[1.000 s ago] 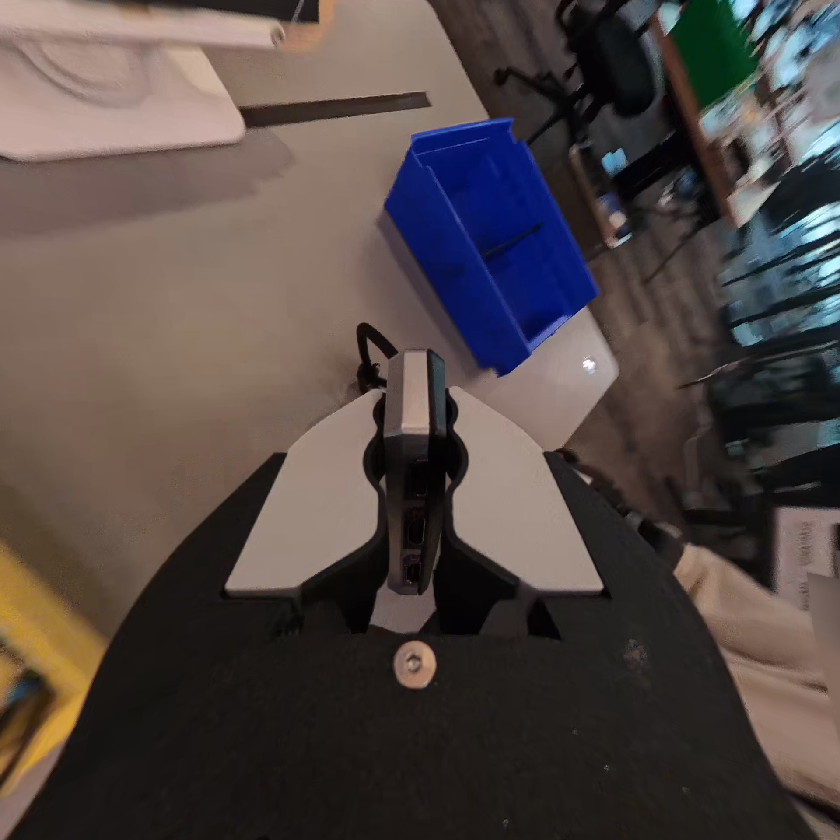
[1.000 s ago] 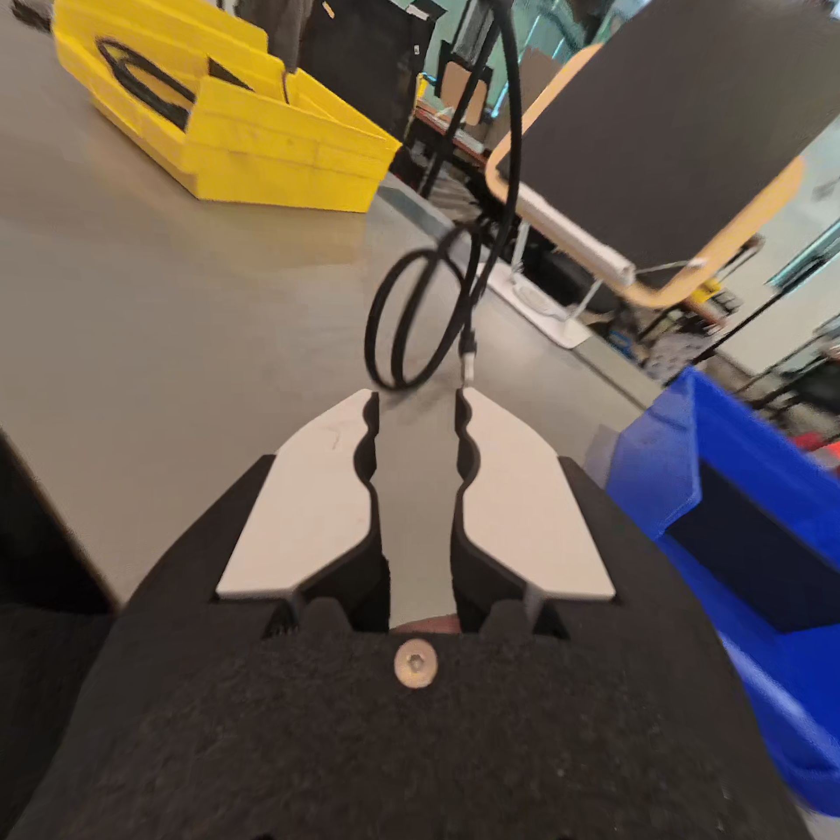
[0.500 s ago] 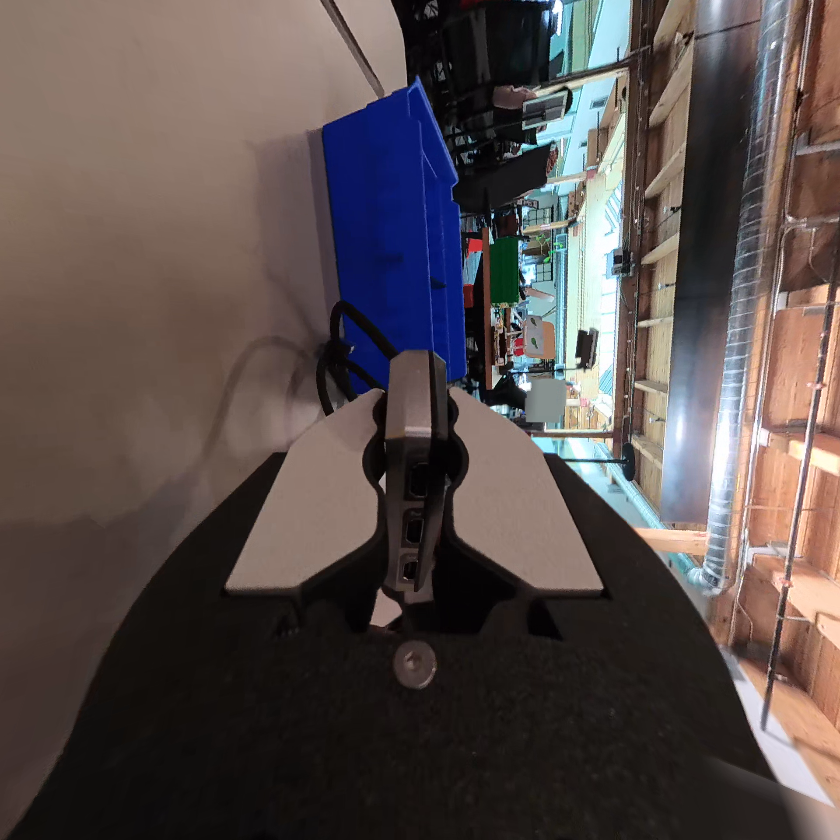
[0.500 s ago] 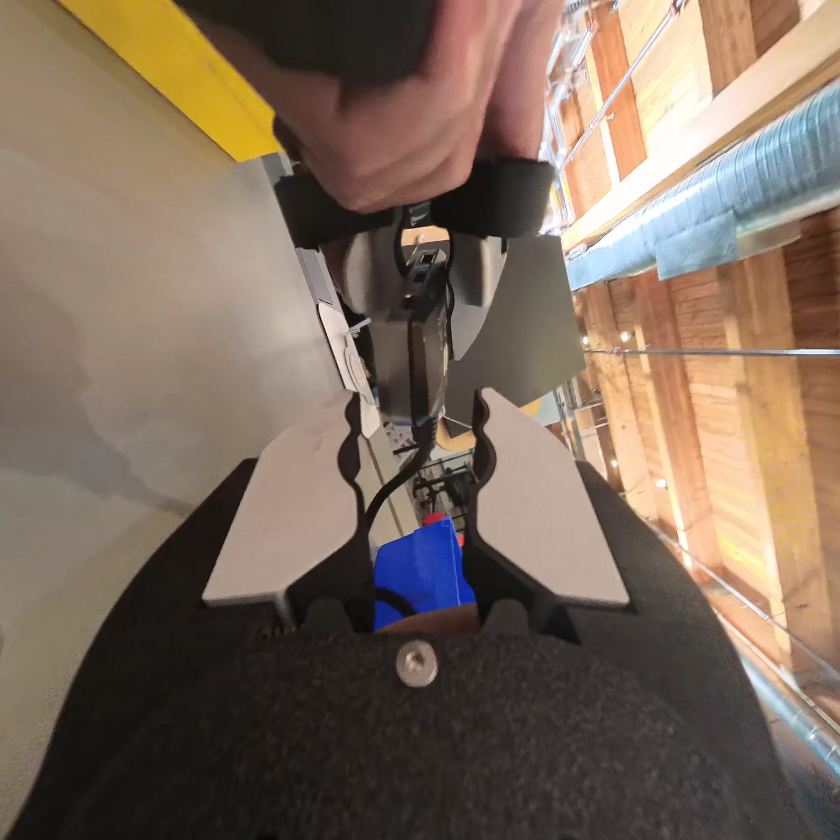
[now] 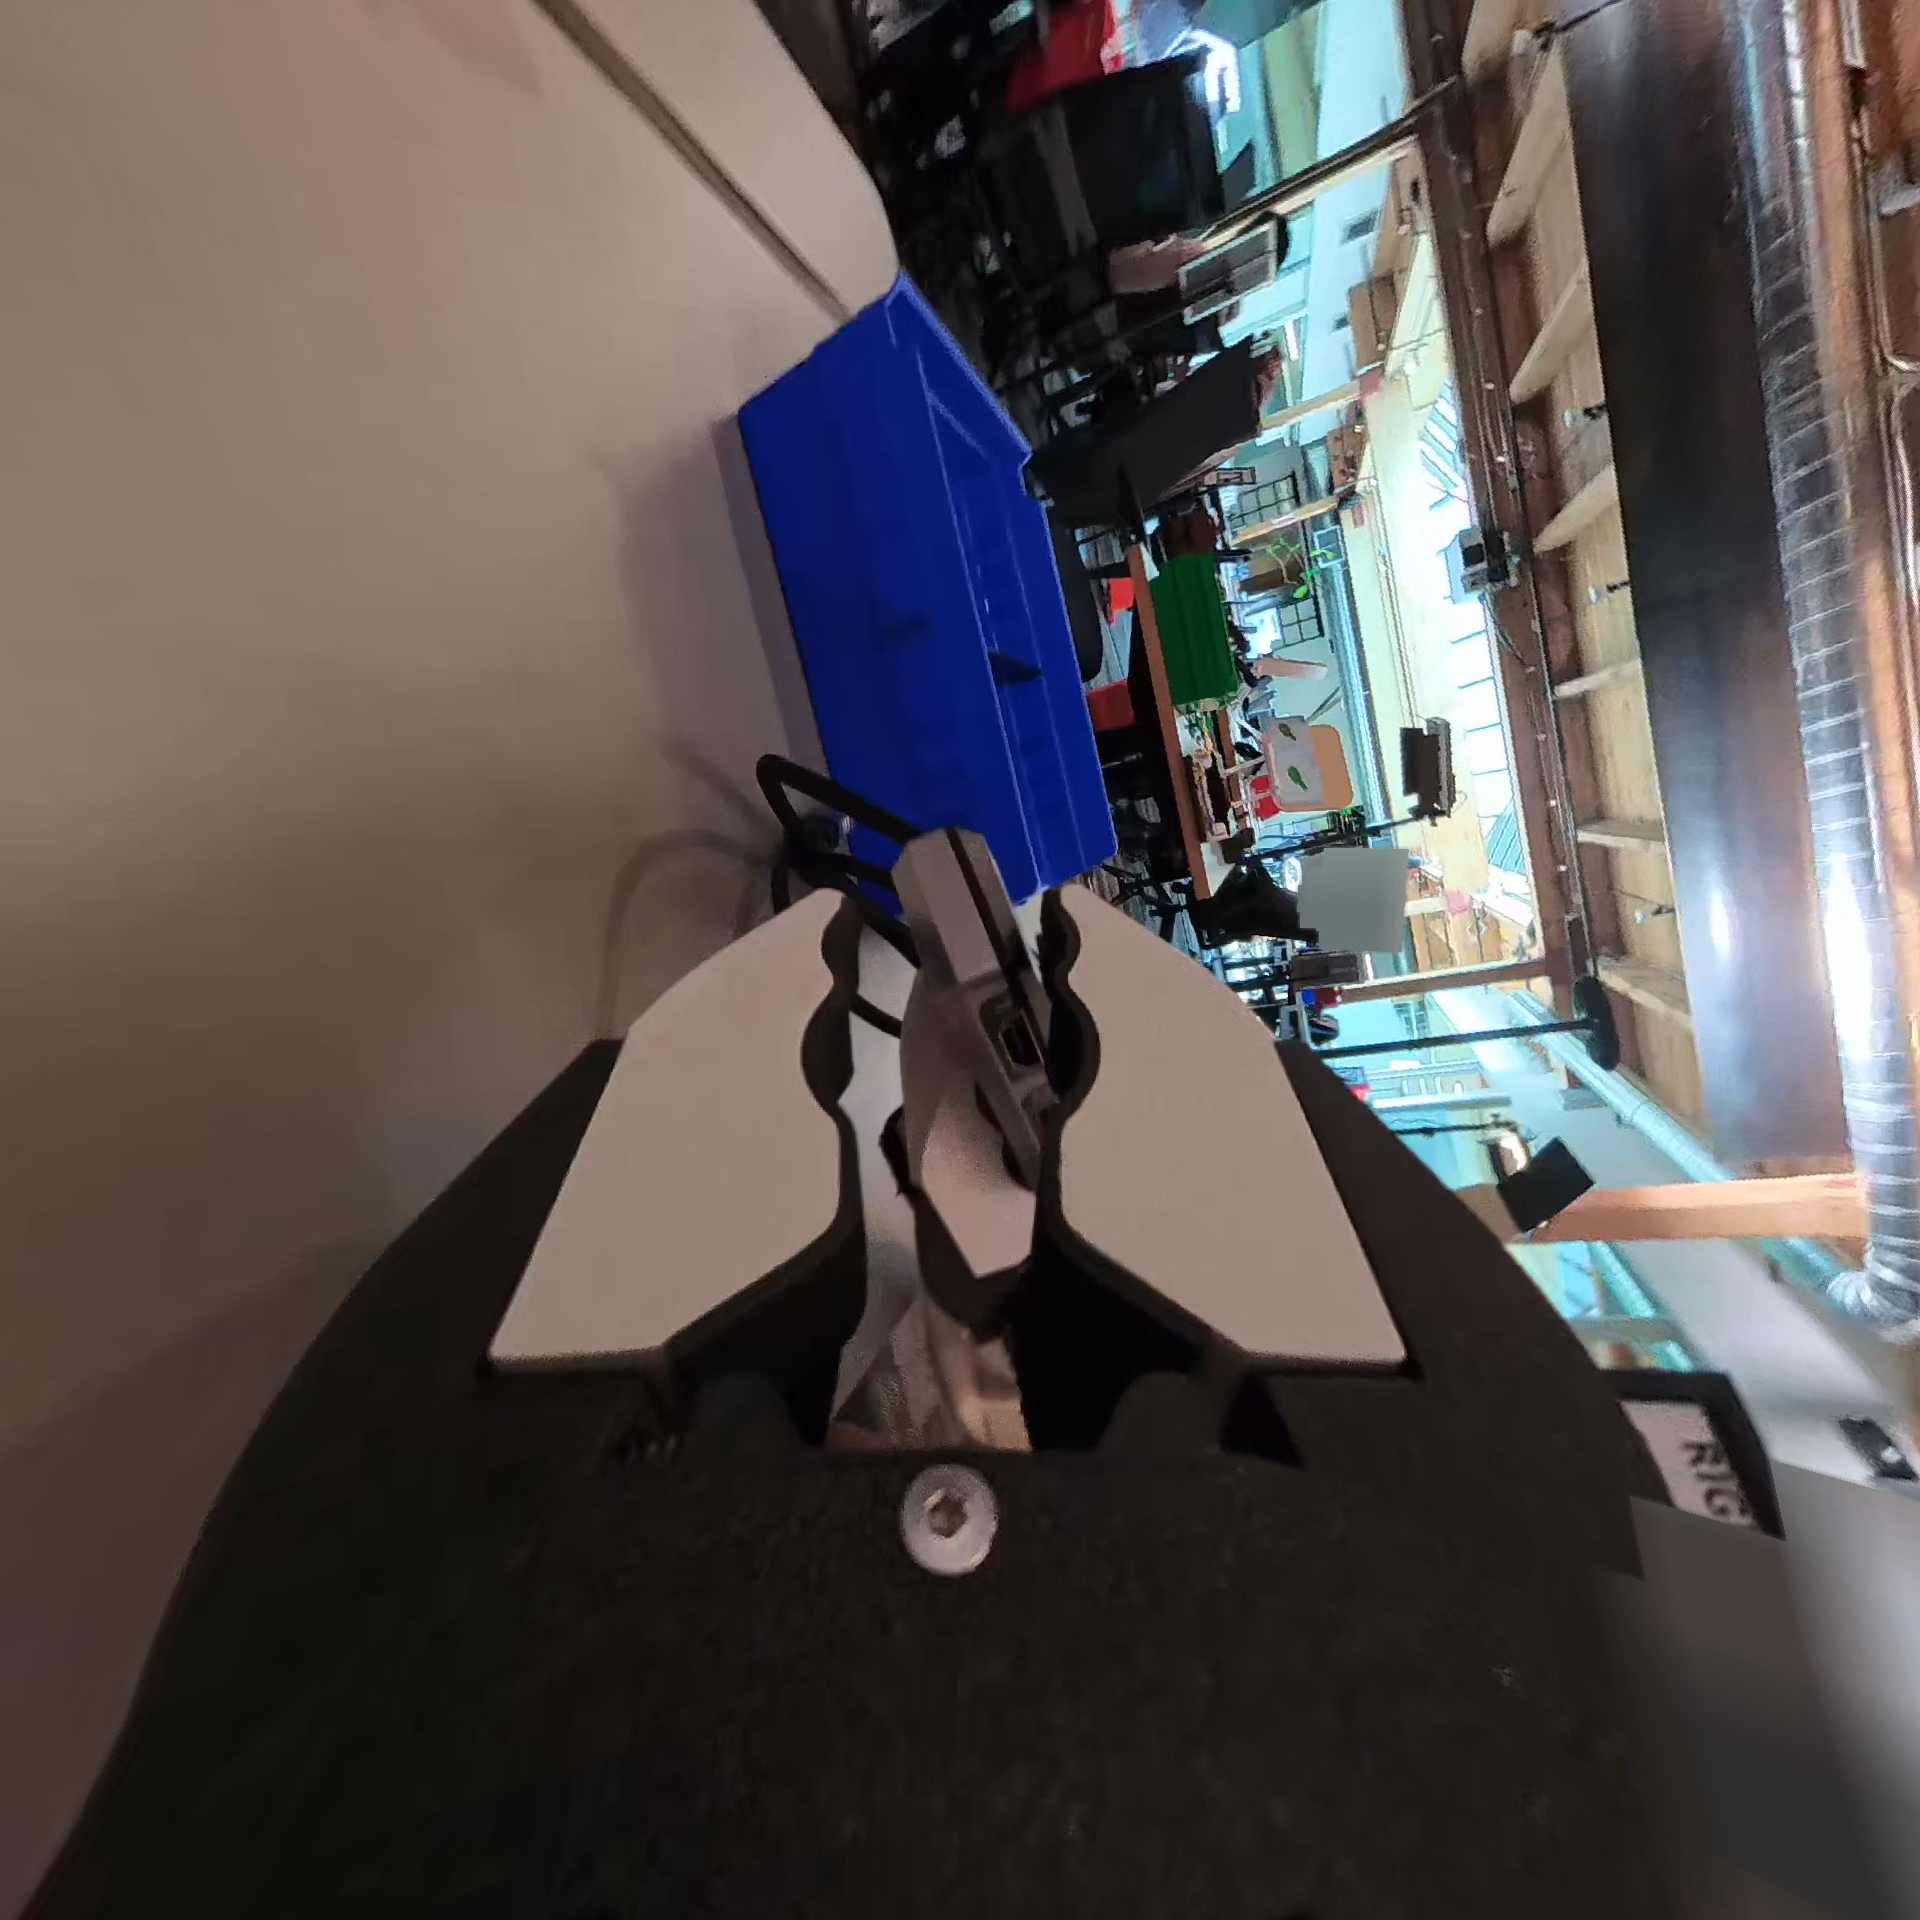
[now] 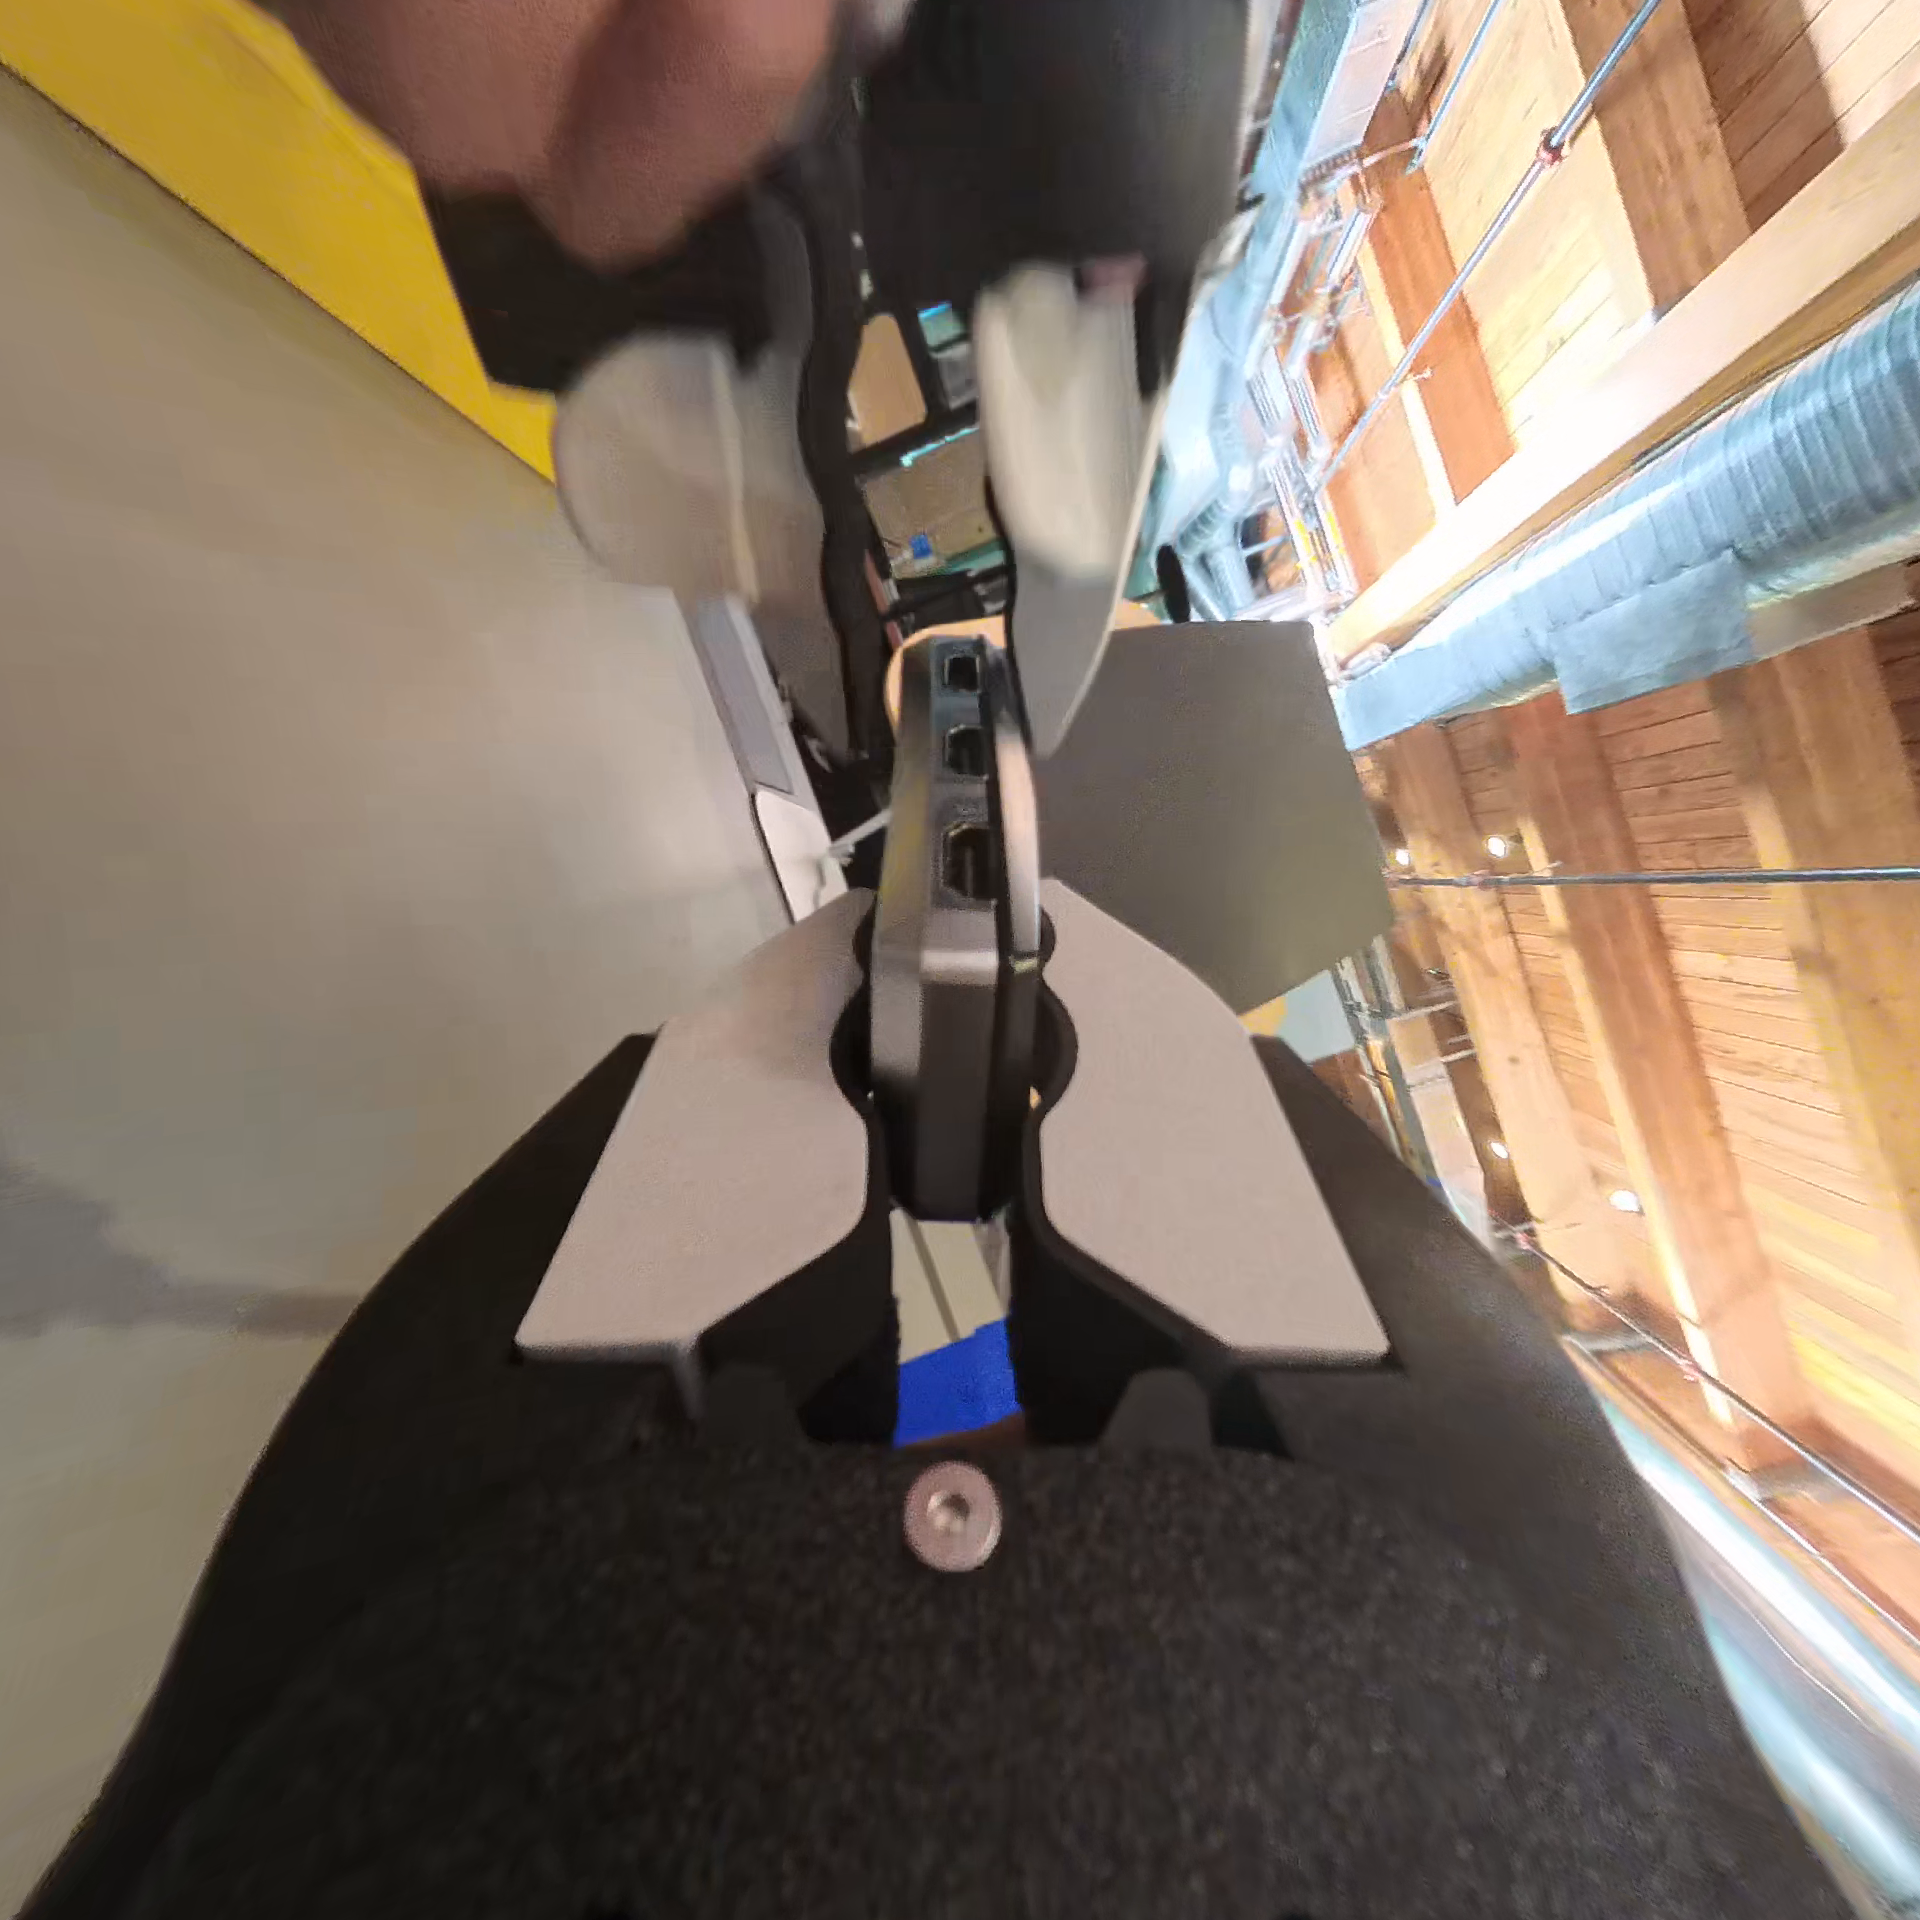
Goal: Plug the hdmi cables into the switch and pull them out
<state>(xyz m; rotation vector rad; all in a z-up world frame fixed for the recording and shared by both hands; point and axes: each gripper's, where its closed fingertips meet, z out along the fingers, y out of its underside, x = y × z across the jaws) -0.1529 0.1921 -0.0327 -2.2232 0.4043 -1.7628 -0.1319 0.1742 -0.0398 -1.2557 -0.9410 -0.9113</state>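
The switch [image 6: 951, 997] is held edge-on in the right gripper [image 6: 951, 1023], jaws closed on it. The left gripper [image 5: 951, 1023] is seen with jaws parted around it, no firm grip evident. All visible ports are empty; nothing is plugged. A cable [image 5: 821, 831] lies on the table [image 5: 312, 520] by the blue bin [image 5: 914, 623].

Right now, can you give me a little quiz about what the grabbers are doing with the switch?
1. True or false: the right gripper is shut on the switch.
2. The bin beyond the left gripper is: A red, B blue, C green.
3. How many ports show along the switch's edge in the right wrist view?
Key: 1 true; 2 B; 3 three.
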